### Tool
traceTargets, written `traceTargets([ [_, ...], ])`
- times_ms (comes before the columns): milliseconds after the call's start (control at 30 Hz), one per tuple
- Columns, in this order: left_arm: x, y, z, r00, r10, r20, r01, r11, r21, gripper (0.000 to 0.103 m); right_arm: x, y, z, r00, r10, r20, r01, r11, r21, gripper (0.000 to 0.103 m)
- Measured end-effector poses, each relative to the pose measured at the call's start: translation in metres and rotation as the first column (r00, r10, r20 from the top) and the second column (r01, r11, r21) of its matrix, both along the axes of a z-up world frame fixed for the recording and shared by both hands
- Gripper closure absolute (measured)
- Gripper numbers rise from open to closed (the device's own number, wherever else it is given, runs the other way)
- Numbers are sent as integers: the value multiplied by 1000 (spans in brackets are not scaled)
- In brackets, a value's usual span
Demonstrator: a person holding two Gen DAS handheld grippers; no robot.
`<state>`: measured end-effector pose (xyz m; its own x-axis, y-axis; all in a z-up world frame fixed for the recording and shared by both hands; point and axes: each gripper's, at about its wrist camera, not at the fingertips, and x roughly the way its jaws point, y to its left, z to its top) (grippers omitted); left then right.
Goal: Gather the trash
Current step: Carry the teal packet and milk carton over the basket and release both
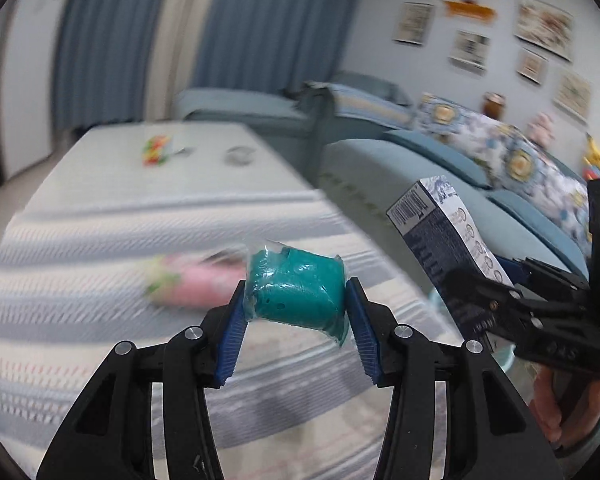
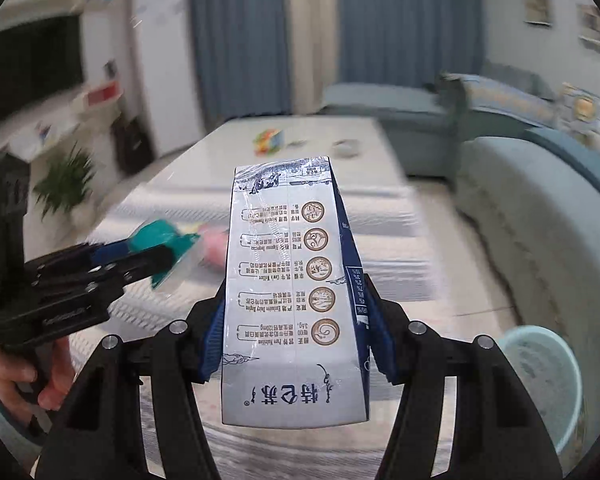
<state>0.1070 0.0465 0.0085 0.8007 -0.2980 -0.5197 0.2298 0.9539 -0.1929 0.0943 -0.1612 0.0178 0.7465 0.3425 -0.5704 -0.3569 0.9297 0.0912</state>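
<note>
While you hold both pieces clear of the table, the step in hand looks like the carry: pickup done, drop-off not yet.

Your left gripper (image 1: 296,300) grips a teal wad (image 1: 296,292) wrapped in clear film, its blue pads pressing on both sides and the wad bulging out past the tips. Your right gripper (image 2: 296,320) is clamped on a carton (image 2: 296,300), the pads pressing its two narrow sides low down, so most of the carton stands out beyond the fingers, printed face up toward the camera.

Just right of the right fingers and below them sits a pale blue bin (image 2: 540,384), its open rim showing. I judge it the likely place for the trash. The next move then calls for swinging the carton over that rim before you let the pads go, then bringing the wad across from the left. The carton is held near one end, so keep it from tipping in the grip.

Just beyond the left fingertips a pink wrapper (image 1: 192,284) lies on the striped cloth (image 1: 100,240), too blurred to name further. It probably remains to collect. Farther off, small colourful bits (image 1: 156,150) lie on the table (image 1: 112,144), and a blue sofa (image 2: 540,220) lies to the right.
</note>
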Motion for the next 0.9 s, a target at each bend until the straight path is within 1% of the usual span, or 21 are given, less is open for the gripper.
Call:
traceTargets([
  [100, 1, -47, 14, 997, -70, 23, 70, 997, 25, 57, -3, -46, 11, 995, -97, 23, 96, 995, 13, 47],
  [200, 4, -105, 25, 988, -150, 42, 147, 987, 56, 57, -7, -100, 16, 980, -196, 20, 195, 980, 46, 47],
  [267, 7, -135, 26, 980, -195, 41, 192, 979, 65, 57, -9, -127, 15, 969, -248, 16, 247, 967, 62, 47],
  [300, 9, -150, 27, 976, -216, 38, 213, 975, 70, 57, -11, -146, 13, 959, -283, 5, 282, 957, 74, 47],
  [333, 9, -169, 27, 971, -238, 35, 235, 969, 78, 57, -12, -159, 11, 951, -308, -3, 307, 948, 80, 47],
  [400, 13, -194, 24, 962, -271, 26, 268, 960, 83, 57, -13, -185, 3, 933, -358, -28, 359, 929, 96, 47],
  [500, 19, -233, 15, 949, -316, 5, 314, 945, 87, 57, -15, -222, -17, 899, -430, -84, 437, 892, 114, 47],
  [600, 26, -264, -1, 936, -349, -34, 351, 933, 85, 57, -17, -255, -47, 855, -492, -164, 512, 851, 119, 47],
  [633, 28, -275, -10, 932, -357, -57, 361, 929, 83, 57, -18, -262, -55, 844, -503, -187, 528, 841, 119, 47],
  [733, 35, -297, -34, 918, -379, -118, 388, 918, 77, 57, -18, -283, -87, 802, -534, -270, 577, 808, 116, 47],
  [800, 36, -308, -49, 910, -387, -149, 403, 910, 99, 57, -21, -289, -104, 780, -545, -307, 598, 794, 107, 47],
  [833, 36, -314, -61, 903, -393, -172, 415, 903, 115, 57, -21, -294, -116, 764, -552, -334, 611, 785, 101, 47],
  [900, 37, -318, -73, 894, -401, -201, 429, 895, 125, 57, -23, -300, -136, 738, -556, -381, 629, 772, 93, 47],
])
